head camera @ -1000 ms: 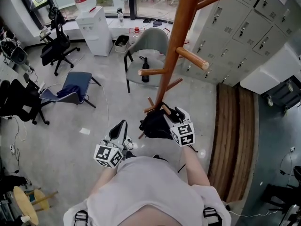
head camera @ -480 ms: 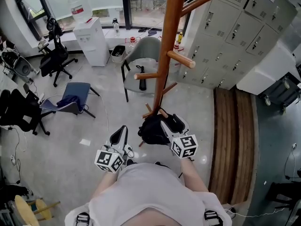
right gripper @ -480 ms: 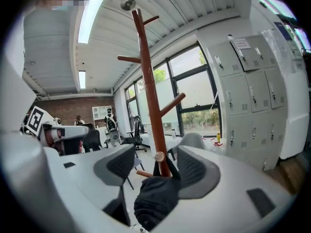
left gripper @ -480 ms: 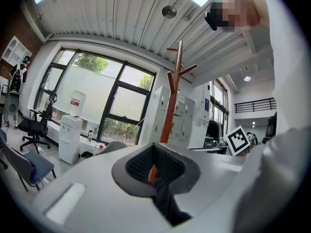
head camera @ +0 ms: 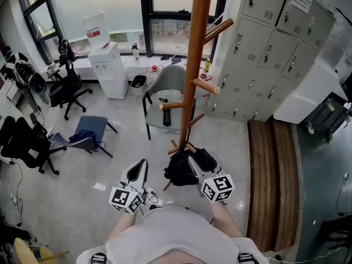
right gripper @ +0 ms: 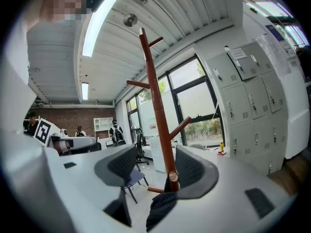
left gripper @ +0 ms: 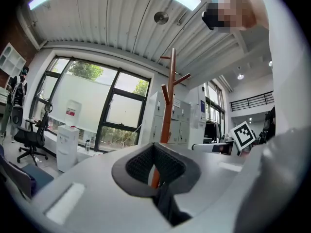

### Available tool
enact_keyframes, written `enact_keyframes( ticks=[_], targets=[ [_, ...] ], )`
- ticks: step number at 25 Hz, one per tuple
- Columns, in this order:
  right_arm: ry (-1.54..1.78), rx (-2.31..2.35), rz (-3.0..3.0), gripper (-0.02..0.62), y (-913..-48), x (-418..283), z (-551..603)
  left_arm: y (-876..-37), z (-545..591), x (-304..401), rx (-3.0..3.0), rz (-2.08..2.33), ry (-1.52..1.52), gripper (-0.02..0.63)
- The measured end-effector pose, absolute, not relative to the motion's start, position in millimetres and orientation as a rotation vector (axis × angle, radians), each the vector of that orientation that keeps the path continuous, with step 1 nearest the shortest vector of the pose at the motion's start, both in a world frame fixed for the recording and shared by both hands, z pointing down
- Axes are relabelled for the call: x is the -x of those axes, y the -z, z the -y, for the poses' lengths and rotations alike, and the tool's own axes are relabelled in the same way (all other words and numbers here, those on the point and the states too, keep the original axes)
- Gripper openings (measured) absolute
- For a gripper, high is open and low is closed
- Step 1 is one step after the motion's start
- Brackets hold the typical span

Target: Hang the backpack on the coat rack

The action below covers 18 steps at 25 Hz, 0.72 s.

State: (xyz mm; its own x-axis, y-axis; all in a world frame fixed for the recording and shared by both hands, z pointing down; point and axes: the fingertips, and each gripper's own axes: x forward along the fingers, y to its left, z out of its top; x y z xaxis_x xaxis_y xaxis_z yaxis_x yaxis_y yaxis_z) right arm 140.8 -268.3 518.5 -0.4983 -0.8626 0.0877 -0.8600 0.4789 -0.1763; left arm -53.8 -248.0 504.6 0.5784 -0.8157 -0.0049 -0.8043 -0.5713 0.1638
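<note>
Black backpack sat low against the coat rack, seemingly on a bottom peg. It looked soft, floppy and fairly light, best taken by top loop or strap. Right gripper wide, jaws just opened, fabric below them unpressed. Left gripper closed, empty. Smooth grey floor, lockers, chair.

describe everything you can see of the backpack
The backpack is black, soft fabric, slumped and rumpled. It hangs low on the wooden coat rack, apparently from a short lower peg. The right gripper is close beside it, its jaws wide apart after just opening. Dark fabric shows below between them, not pinched. Straps and zips can't be made out.
</note>
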Motion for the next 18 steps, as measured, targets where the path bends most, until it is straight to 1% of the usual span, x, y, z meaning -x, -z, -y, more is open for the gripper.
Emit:
enact_keyframes(
  ticks=[2, 4, 6, 8, 9, 14, 18],
  targets=[
    [0.306, 1.569, -2.671, 0.254, -514, -142, 266, -497, 246, 53, -2.68, 1.366, 0.142, 0.009],
    [0.29, 1.583, -2.641, 0.216, -509, -144, 265, -492, 246, 53, -2.696, 1.36, 0.159, 0.011],
    [0.247, 1.626, -2.614, 0.154, -504, -147, 263, -487, 246, 54, -2.711, 1.356, 0.165, 0.011],
    [0.195, 1.679, -2.602, 0.035, -498, -151, 261, -484, 247, 54, -2.717, 1.359, 0.166, 0.011],
    [0.178, 1.692, -2.601, 0.011, -496, -151, 260, -483, 248, 54, -2.717, 1.36, 0.169, 0.011],
    [0.14, 1.733, -2.576, 0.009, -492, -154, 259, -480, 254, 52, -2.73, 1.344, 0.194, 0.011],
    [0.169, 1.728, -2.538, 0.009, -493, -153, 261, -474, 255, 50, -2.746, 1.321, 0.206, 0.011]
  ],
)
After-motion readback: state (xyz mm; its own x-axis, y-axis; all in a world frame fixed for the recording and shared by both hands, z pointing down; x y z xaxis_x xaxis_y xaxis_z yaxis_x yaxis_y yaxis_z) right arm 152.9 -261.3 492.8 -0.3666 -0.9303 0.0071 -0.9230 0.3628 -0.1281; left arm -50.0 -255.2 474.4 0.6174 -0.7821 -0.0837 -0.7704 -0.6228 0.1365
